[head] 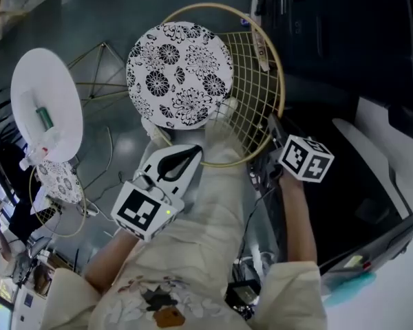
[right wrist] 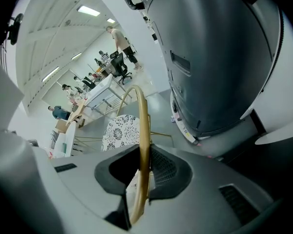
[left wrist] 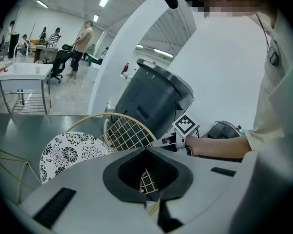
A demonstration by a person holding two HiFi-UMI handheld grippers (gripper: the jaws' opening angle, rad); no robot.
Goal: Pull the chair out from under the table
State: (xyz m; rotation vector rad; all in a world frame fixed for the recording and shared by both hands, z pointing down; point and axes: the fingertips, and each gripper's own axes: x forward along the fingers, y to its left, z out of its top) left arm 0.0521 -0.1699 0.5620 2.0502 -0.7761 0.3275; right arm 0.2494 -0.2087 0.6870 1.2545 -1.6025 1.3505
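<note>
The chair (head: 179, 74) is judged light and stiff; its rim (right wrist: 144, 130) is clamped within the right gripper (right wrist: 139, 201) and left gripper (left wrist: 154, 206).

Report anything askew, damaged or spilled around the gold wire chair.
Nothing stands out. The gold wire chair looks intact, its black-and-white floral round cushion lies flat on the seat, and the right gripper is closed on the backrest's gold rim.
</note>
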